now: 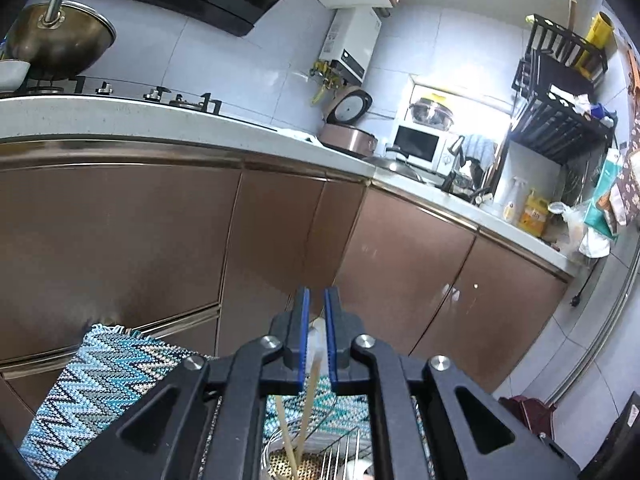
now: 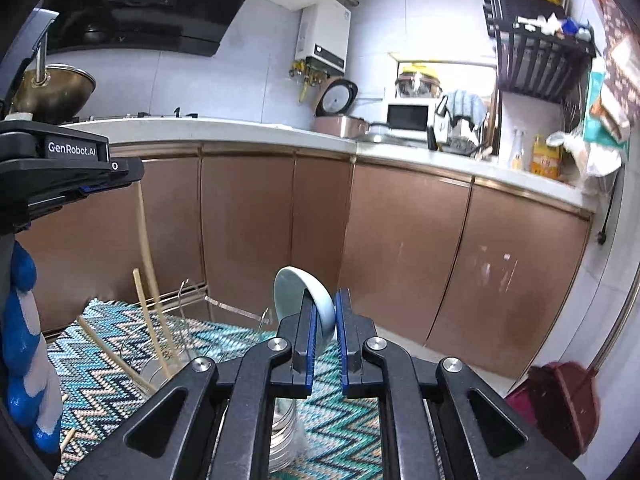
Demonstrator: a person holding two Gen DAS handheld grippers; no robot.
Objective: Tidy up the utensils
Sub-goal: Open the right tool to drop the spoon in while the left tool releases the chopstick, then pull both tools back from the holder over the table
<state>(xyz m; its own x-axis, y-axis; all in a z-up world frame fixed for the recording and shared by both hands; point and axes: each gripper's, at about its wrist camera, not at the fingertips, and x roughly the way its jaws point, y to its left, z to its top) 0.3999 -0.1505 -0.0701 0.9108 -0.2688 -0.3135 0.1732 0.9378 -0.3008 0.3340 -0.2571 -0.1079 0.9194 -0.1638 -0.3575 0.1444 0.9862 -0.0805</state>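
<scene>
The left tool [image 1: 316,312] pinches a pale wooden chopstick [image 1: 310,392] between its blue pads [image 1: 303,336], the jaws nearly pressed together. The stick slants down from the pads into a clear glass cup [image 1: 276,456] that stands on a zigzag-patterned mat [image 1: 100,380]. A second chopstick [image 1: 285,436] leans in the same cup, and the tines of a metal fork [image 1: 334,460] show just beside it at the lower edge of the left wrist view.

The right tool [image 2: 326,312] pinches a small pale blue ceramic spoon [image 2: 304,296] by its bowl end; the bowl sticks up above the fingertips and tilts toward the left. The jaws stand narrow, and the left pad [image 2: 312,344] presses the spoon, while I cannot tell whether the right pad touches it. Below this tool a stack of metal dishes [image 2: 284,436] sits on the mat [image 2: 120,368].

In the right wrist view the left tool [image 2: 86,190] appears at the left edge, held by a hand in a blue and white glove [image 2: 24,344], with its chopstick [image 2: 145,248] hanging down toward the cup [image 2: 160,372]. More chopsticks [image 2: 150,332] lean in that cup, and one [image 2: 108,356] lies across the mat near its left edge. A clear wire-and-acrylic rack [image 2: 224,304] stands near the far edge of the mat.

Brown cabinet doors [image 2: 248,232] fill the background
</scene>
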